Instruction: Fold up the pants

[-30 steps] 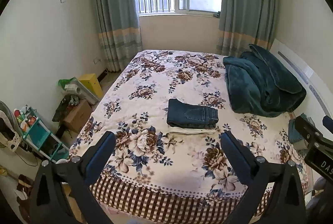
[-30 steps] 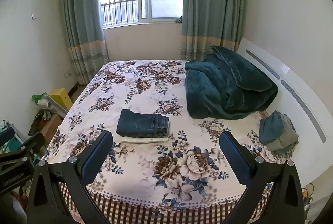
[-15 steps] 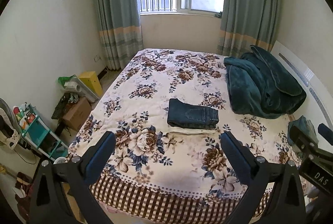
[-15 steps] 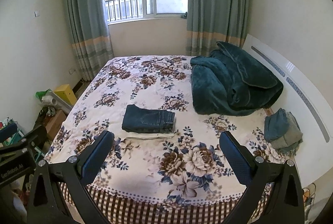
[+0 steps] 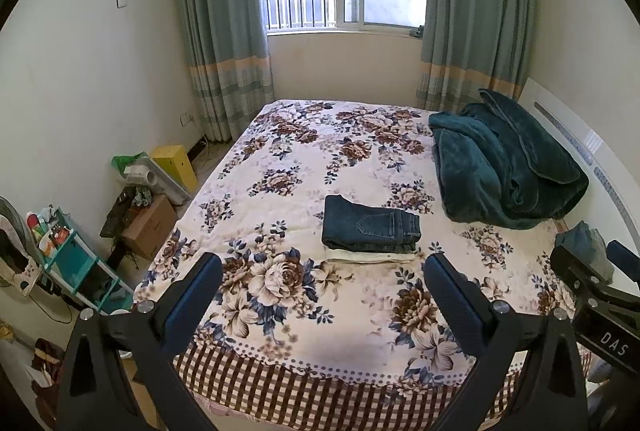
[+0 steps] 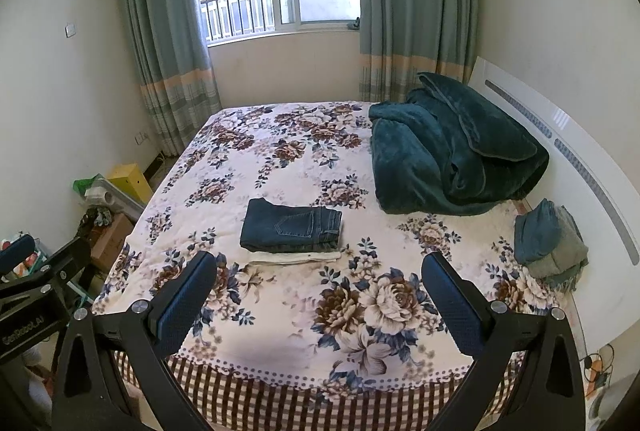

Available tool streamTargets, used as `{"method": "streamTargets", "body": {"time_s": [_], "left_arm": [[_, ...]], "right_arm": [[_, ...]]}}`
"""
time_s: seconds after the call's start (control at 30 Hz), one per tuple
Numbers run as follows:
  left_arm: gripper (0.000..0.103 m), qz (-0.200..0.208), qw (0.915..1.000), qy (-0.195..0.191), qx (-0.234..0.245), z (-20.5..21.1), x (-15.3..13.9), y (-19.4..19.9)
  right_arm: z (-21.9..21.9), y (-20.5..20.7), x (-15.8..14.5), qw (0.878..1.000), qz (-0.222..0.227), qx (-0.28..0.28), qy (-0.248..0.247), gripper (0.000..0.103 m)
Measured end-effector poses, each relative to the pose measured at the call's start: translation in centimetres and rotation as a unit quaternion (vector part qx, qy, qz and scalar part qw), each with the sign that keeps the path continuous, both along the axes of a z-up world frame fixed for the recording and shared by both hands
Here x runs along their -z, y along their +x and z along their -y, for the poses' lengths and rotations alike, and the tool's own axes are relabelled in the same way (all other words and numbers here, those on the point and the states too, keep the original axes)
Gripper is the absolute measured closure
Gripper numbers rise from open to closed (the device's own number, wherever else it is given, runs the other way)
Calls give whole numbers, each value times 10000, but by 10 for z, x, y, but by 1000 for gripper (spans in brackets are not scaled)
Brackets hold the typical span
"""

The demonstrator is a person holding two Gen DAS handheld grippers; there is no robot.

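The folded jeans (image 5: 370, 229) lie on a cream garment (image 5: 370, 255) on the bed (image 5: 304, 159). The left tongs (image 5: 322, 291) and right tongs (image 6: 318, 289) are both wide open, holding nothing.

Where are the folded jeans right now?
In both wrist views the folded jeans lie mid-bed on a cream garment, left of the teal blanket, beyond both open grippers.

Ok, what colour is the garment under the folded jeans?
Cream white garment under the folded jeans; clearest in the right wrist view.
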State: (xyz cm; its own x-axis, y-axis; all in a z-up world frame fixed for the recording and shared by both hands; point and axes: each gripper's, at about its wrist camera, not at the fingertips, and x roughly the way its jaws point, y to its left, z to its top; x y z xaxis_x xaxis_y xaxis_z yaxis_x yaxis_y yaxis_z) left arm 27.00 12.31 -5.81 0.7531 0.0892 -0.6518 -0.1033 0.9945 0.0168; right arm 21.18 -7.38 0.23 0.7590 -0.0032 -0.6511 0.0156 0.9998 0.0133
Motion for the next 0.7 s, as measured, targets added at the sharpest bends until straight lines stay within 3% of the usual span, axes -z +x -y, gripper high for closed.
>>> {"method": "streamTargets", "body": {"time_s": [0.7], "left_arm": [[0, -3, 10000, 43, -3, 0, -1, -6]], "right_arm": [[-11, -10, 9, 9999, -101, 55, 12, 0]]}}
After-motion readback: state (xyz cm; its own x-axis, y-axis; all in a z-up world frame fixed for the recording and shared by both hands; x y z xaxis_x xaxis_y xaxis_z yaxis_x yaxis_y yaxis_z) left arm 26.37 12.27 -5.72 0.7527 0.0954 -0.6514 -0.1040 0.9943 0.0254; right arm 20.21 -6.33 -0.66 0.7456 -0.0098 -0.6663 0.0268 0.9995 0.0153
